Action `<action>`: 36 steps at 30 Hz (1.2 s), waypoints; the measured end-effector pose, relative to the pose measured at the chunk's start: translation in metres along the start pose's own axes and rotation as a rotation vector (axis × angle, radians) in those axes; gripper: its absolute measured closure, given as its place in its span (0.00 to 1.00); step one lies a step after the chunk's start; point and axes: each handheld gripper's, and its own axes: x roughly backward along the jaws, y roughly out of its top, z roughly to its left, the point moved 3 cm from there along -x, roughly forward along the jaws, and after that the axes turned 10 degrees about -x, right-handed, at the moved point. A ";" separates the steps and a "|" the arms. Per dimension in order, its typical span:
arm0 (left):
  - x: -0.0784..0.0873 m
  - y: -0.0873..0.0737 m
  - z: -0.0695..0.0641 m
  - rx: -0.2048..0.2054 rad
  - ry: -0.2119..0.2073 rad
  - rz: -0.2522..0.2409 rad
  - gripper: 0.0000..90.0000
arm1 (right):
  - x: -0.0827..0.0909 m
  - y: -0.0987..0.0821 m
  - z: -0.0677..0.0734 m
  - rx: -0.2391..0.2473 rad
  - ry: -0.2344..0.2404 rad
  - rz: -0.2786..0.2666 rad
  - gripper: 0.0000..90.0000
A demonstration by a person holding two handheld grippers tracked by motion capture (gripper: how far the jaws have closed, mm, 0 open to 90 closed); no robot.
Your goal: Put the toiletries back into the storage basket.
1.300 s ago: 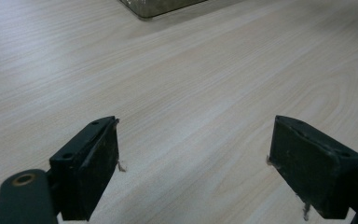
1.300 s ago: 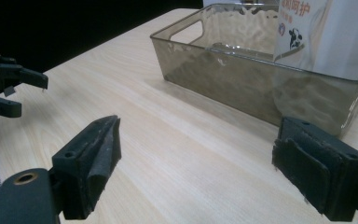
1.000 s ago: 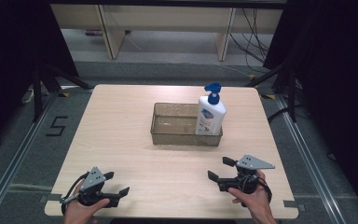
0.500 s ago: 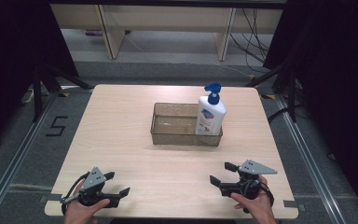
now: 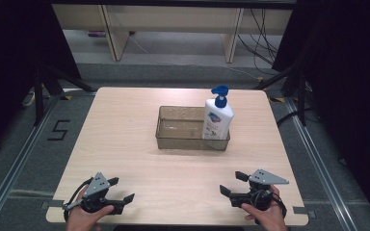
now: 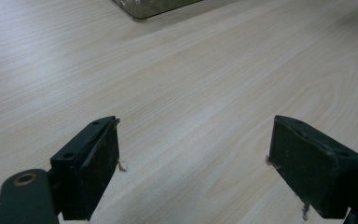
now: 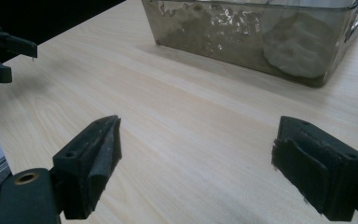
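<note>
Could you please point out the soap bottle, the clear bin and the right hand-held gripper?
soap bottle (image 5: 217,121), high view, on its white body.
clear bin (image 5: 178,141), high view, on its near wall.
right hand-held gripper (image 5: 232,183), high view, midway between its open fingertips.

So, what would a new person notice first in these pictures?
Probably the white pump bottle with its blue pump, standing upright at the right end of the clear bin mid-table. Next, the left gripper and right gripper, both open, at the table's near edge.
</note>
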 end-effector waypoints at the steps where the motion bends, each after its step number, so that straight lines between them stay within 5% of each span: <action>1: 0.000 0.000 0.000 -0.001 0.000 0.001 0.17 | 0.001 -0.001 0.002 -0.034 0.004 0.009 0.17; 2: 0.000 0.000 0.000 0.004 0.001 -0.003 0.17 | 0.002 -0.001 -0.001 0.001 -0.007 0.000 0.17; 7: 0.000 0.000 0.000 -0.016 -0.004 0.010 0.17 | 0.006 -0.005 -0.002 -0.027 0.011 0.006 0.17; 8: -0.001 0.000 -0.001 -0.006 -0.002 0.006 0.17 | 0.008 -0.007 0.000 -0.070 0.007 0.015 0.17; 10: 0.000 0.000 0.000 -0.010 -0.003 0.009 0.17 | 0.008 -0.007 -0.003 -0.036 0.009 0.002 0.17; 11: 0.000 0.000 0.000 -0.013 -0.002 0.011 0.17 | 0.010 -0.009 0.000 -0.078 0.010 0.013 0.17; 12: 0.000 -0.001 0.000 -0.011 0.002 0.013 0.17 | 0.010 -0.008 -0.004 -0.026 -0.006 0.010 0.17; 16: -0.001 -0.001 -0.001 -0.005 0.001 0.013 0.17 | 0.013 -0.011 -0.004 -0.041 -0.005 0.012 0.17; 17: -0.002 -0.001 0.000 -0.007 -0.004 0.013 0.17 | 0.016 -0.013 0.000 -0.109 -0.002 0.032 0.17; 18: -0.002 -0.001 0.000 -0.007 -0.004 0.011 0.17 | 0.015 -0.012 -0.004 -0.047 -0.002 0.010 0.17; 19: -0.002 -0.001 -0.001 -0.006 -0.004 0.012 0.17 | 0.016 -0.012 -0.005 -0.035 -0.015 0.001 0.17; 20: -0.002 -0.001 -0.001 -0.006 -0.004 0.012 0.17 | 0.016 -0.012 -0.004 -0.059 0.007 0.009 0.17; 25: -0.001 -0.001 0.000 -0.007 -0.004 0.010 0.17 | 0.017 -0.013 -0.004 -0.029 -0.015 0.005 0.17; 26: -0.001 -0.001 0.000 -0.008 -0.004 0.009 0.17 | 0.018 -0.014 -0.001 -0.076 -0.008 0.030 0.17; 30: -0.001 -0.001 -0.001 -0.006 0.000 0.012 0.17 | 0.018 -0.014 -0.002 -0.054 -0.012 0.030 0.17; 31: -0.001 -0.001 -0.001 -0.005 0.000 0.011 0.17 | 0.017 -0.013 -0.006 -0.010 -0.025 0.022 0.17; 36: -0.001 -0.001 -0.001 -0.006 -0.003 0.010 0.17 | 0.017 -0.013 -0.007 0.002 -0.034 0.022 0.17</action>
